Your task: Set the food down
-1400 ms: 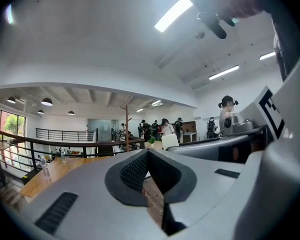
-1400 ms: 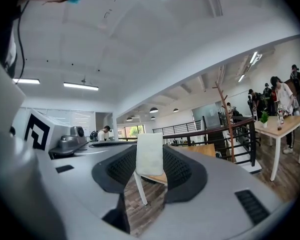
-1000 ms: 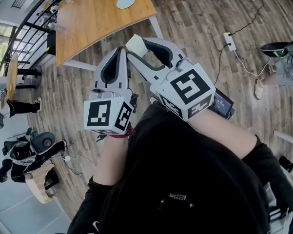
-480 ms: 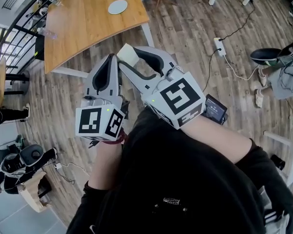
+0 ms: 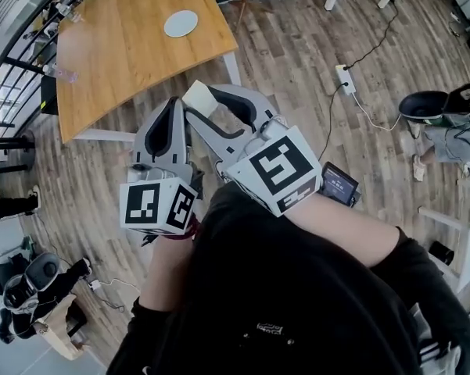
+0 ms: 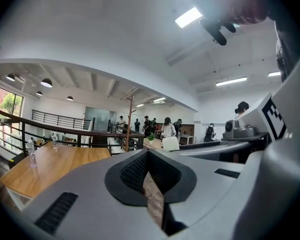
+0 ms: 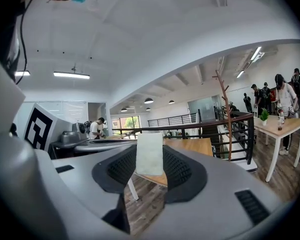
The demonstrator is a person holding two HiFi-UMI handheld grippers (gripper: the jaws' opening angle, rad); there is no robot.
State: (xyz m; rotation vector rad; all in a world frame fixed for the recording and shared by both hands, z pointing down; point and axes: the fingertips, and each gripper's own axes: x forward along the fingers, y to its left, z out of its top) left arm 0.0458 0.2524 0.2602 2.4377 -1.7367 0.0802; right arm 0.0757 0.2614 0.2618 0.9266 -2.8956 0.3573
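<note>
Wood-plank flooring (image 5: 297,61) lies under a wooden table (image 5: 125,53) with a white plate (image 5: 180,23) on it, and both grippers are held side by side in the air near the table's corner. At the tips of the right gripper (image 5: 201,101), the jaws stand partly apart and clamp a pale rectangular piece of food (image 7: 150,154), which is upright, off any surface and well apart from the plate. Just beside it, the left gripper (image 6: 147,156) has its jaws drawn together with nothing between them.
</note>
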